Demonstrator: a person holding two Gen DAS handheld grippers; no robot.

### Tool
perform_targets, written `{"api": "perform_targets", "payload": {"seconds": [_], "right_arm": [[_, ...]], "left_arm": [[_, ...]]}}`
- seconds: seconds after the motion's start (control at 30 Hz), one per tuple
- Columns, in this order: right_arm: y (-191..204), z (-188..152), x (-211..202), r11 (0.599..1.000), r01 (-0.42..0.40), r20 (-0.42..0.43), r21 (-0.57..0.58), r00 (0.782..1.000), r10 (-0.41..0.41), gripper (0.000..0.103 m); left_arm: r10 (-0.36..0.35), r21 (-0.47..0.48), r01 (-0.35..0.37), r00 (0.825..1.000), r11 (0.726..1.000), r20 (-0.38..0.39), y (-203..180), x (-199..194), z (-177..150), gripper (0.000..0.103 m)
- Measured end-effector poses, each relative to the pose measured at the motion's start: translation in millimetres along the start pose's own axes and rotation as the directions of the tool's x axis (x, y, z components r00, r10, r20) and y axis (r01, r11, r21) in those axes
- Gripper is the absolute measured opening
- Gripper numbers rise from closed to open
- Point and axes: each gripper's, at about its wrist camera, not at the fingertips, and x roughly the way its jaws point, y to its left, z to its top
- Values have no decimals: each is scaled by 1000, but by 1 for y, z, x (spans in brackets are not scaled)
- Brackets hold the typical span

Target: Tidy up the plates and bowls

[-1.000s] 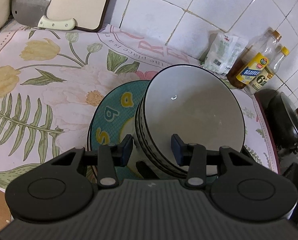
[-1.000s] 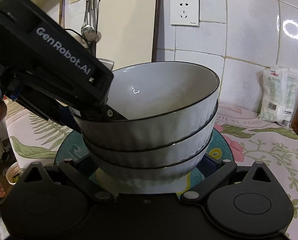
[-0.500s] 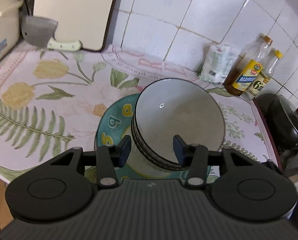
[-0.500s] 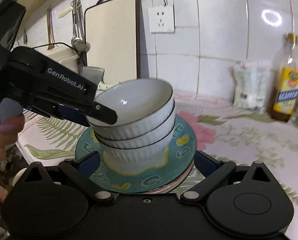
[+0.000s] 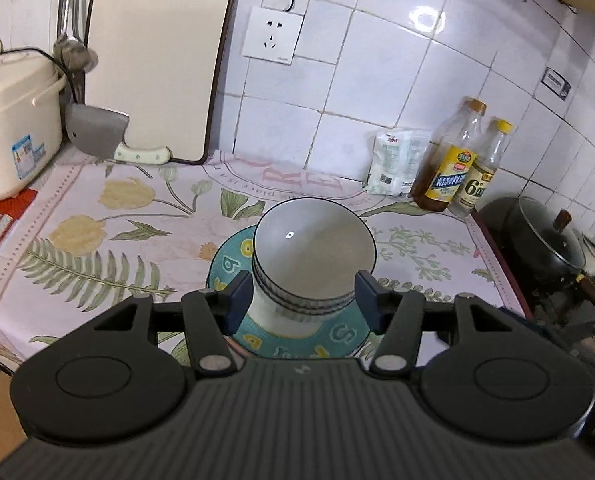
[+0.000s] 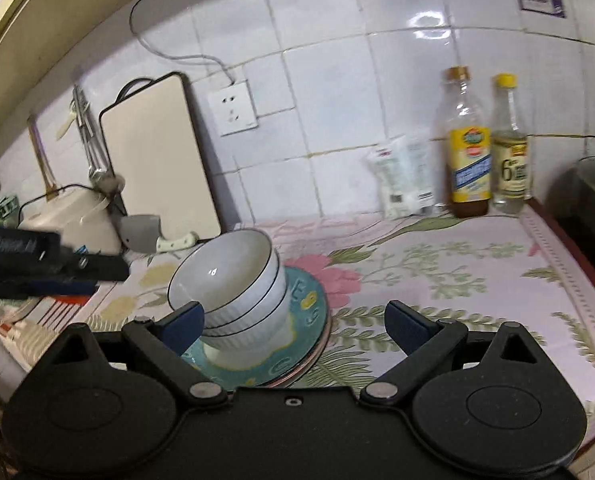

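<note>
Surroundings: cutting board (image 5: 157, 64) propped on the tiled wall at upper left of the left wrist view, cleaver (image 5: 97, 132) leaning at its foot; rice cooker (image 5: 13, 128) at the left edge; wall socket (image 5: 272, 40) at top centre.
Right side: white packet (image 5: 395, 166) against the wall, two bottles (image 5: 453, 164) just beside it; dark lidded pot (image 5: 537, 240) at the right edge.
Surface: floral cloth (image 5: 97, 232) spread over the counter.
In the way: nothing between either set of fingers and the stack.
Hidden or unclear: near edge of the teal plate (image 5: 233, 264) cut off by the left gripper body; a pinkish rim showing under the plate in the right wrist view, count of plates not readable; right wrist view blurred; left gripper seen there only as a smeared dark bar at middle left.
Stack: three white bowls (image 5: 313, 252) nested, dark-rimmed, resting on the teal plate at centre frame.
Left gripper (image 5: 303, 300): spread wide, holding nothing; bowls lying between and beyond the fingertips, apart from both pads.
Right gripper (image 6: 297, 324): spread wide, holding nothing; bowls (image 6: 233, 280) towards its left finger, whether touching not readable; right finger over bare cloth.
</note>
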Motion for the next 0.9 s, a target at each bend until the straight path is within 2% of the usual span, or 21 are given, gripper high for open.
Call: {"api": "perform_targets", "payload": {"seconds": [0.23, 0.4, 0.57, 0.67, 0.73, 0.8, 0.83, 0.87, 0.9], "right_arm": [[-2, 14, -32, 999, 29, 17, 45, 999, -30, 99], [4, 22, -45, 997, 69, -13, 20, 998, -69, 99], [14, 23, -57, 993, 115, -59, -17, 992, -116, 99], [23, 26, -64, 979, 198, -89, -44, 976, -201, 102], [29, 28, -68, 967, 247, -115, -62, 961, -253, 102], [32, 28, -75, 970, 230, -124, -76, 963, -238, 102], [32, 28, -79, 974, 216, -125, -73, 967, -224, 102], [32, 27, -82, 976, 205, -123, -67, 969, -212, 102], [32, 26, -86, 979, 195, -122, -63, 972, -201, 102]], "left_arm": [[16, 16, -16, 1000, 1000, 7, 1, -24, -10, 60], [10, 19, -10, 1000, 1000, -2, 5, -34, -16, 63], [43, 39, -42, 999, 998, -7, 6, -42, -20, 65], [49, 34, -49, 999, 998, -8, 8, -48, -21, 75], [53, 34, -53, 999, 998, -6, 9, -52, -21, 76], [72, 41, -71, 997, 997, -4, 8, -55, -22, 81], [77, 48, -77, 997, 996, -2, 7, -57, -22, 90], [80, 55, -80, 997, 995, 1, 7, -58, -22, 95], [84, 66, -85, 996, 994, 8, 6, -60, -23, 95]]}}
